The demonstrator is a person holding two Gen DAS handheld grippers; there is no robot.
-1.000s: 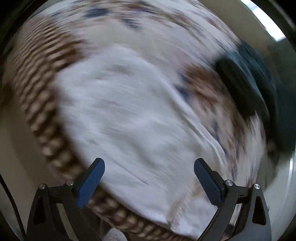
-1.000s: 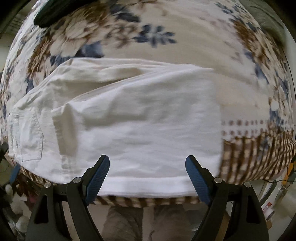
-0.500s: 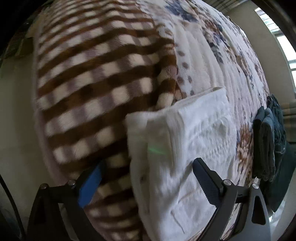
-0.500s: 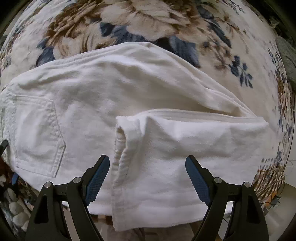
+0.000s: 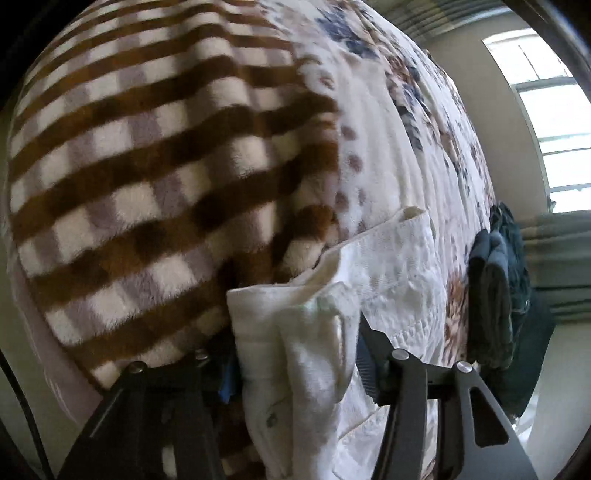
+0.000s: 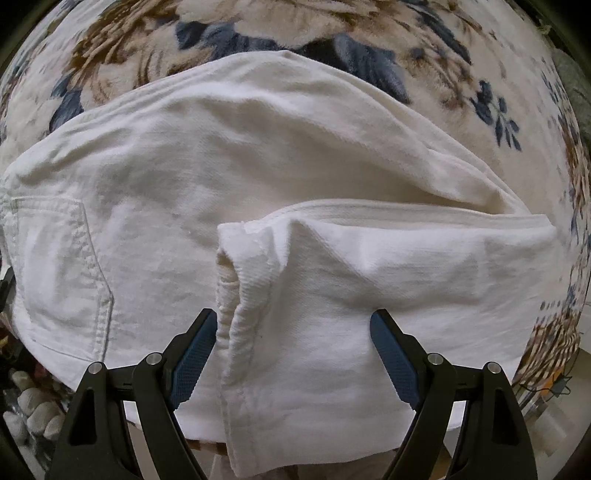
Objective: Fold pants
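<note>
White pants lie on a floral blanket, with the legs folded back over the seat; a back pocket shows at the left. My right gripper is open just above the folded leg hems, near the front edge. In the left wrist view my left gripper is closed on a bunched end of the white pants, at the blanket's checked border.
A pile of dark folded clothes lies on the bed beyond the pants. A window and curtain are at the right. Small clutter shows below the bed edge at the lower left.
My left gripper has closed on the end of the pants it was open beside. My right gripper has come lower over the folded legs, still open.
</note>
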